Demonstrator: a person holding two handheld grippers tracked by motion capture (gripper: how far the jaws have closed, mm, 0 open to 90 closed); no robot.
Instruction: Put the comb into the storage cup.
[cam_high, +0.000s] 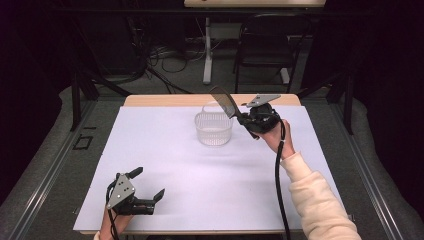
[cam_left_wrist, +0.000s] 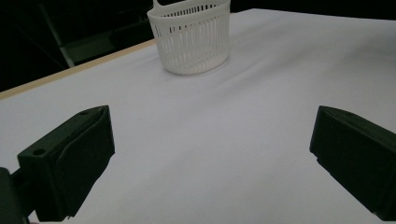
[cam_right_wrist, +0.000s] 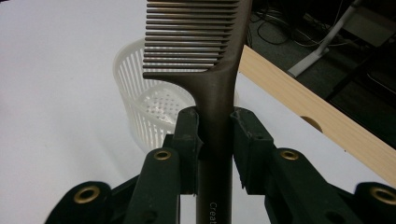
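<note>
- Right gripper view puts the matter plainly: our right gripper has its jaws clamped on the handle of a dark comb, whose toothed end rises ahead of the jaws with the teeth pointing to their left.
- The white slotted basket sits just beyond and below the jaws, slightly to their left — we judge the step in hand is dropping the comb into it.
- In the high view the comb is held over the basket's rim, on the side nearer the right gripper, not yet over its middle.
- To do it well, we would bring the comb over the opening and tilt it end-down before letting go — the basket looks light and could tip if nudged.
- Our left gripper rests near the table's near edge, jaws spread wide and empty, well apart from the basket ahead of it.
</note>
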